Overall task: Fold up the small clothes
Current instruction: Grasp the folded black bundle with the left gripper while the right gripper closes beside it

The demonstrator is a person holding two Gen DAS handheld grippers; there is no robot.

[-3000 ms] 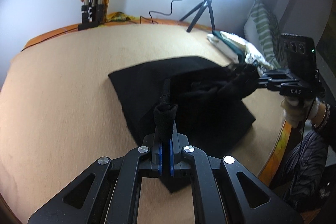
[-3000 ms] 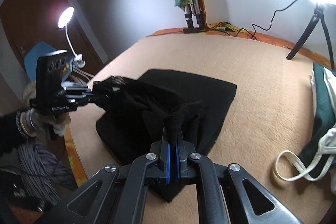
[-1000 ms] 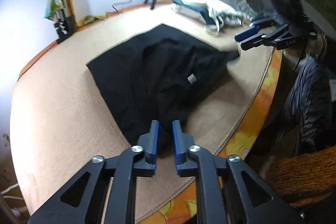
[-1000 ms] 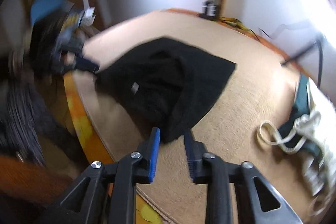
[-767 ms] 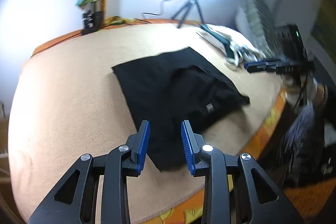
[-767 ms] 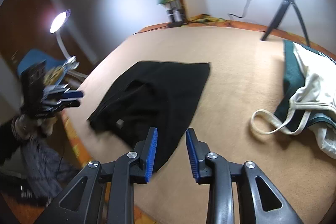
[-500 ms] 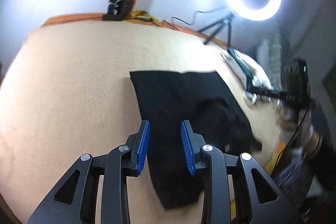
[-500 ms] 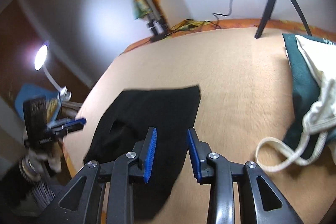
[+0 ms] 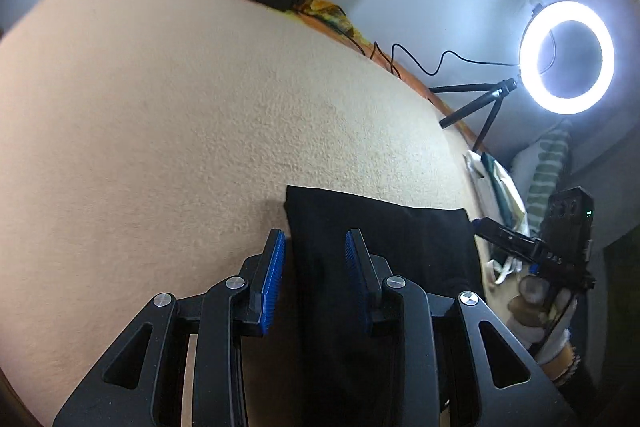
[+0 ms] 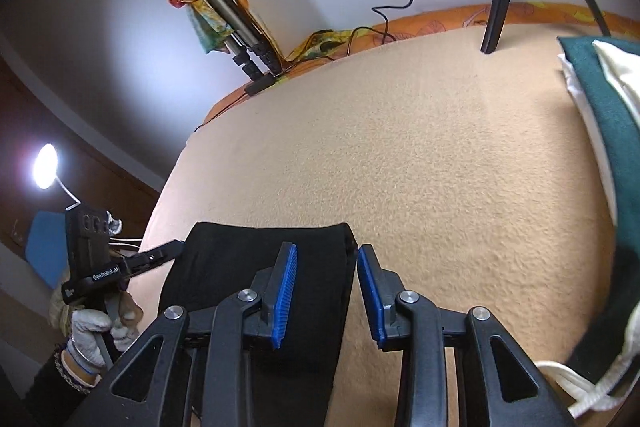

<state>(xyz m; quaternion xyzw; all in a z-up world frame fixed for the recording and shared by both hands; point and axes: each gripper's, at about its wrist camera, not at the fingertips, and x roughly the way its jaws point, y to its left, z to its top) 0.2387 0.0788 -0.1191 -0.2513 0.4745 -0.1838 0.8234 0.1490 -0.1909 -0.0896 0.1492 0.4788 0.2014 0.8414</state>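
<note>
1. My left gripper (image 9: 315,263) is spread wide with nothing between its blue pads (image 9: 273,273). It sits low over the near-left corner of the black garment (image 9: 384,247): the left pad is over bare blanket just beside the cloth's left edge, the right pad over the cloth itself.

2. My right gripper (image 10: 326,281) is spread apart as well, empty. Its left pad (image 10: 285,293) is over the black garment (image 10: 264,267), its right pad over the blanket just off the cloth's right edge — so the edge runs up between the two fingers.

3. The garment lies flat on the tan blanket (image 9: 180,115), near the edge closest to me. Its far hem reads as a fairly straight line in both wrist views, with a squared corner on the left and a rounded one on the right.

4. From the left wrist I see my other gripper at the garment's right side, held in a gloved hand (image 9: 536,315); its finger tips sit near the cloth's far-right corner. From the right wrist, the left gripper's fingers point at the cloth's far-left corner. Whether either touches the cloth — I cannot tell.

5. Off to the right lies a heap of green and white fabric (image 10: 600,115) with a white cord loop (image 10: 588,387), well apart from the black piece.

6. A ring light (image 9: 566,57) on a small tripod stands at the far right of the blanket, and a folded tripod (image 10: 224,23) draped with a colourful scarf leans against the wall.
</note>
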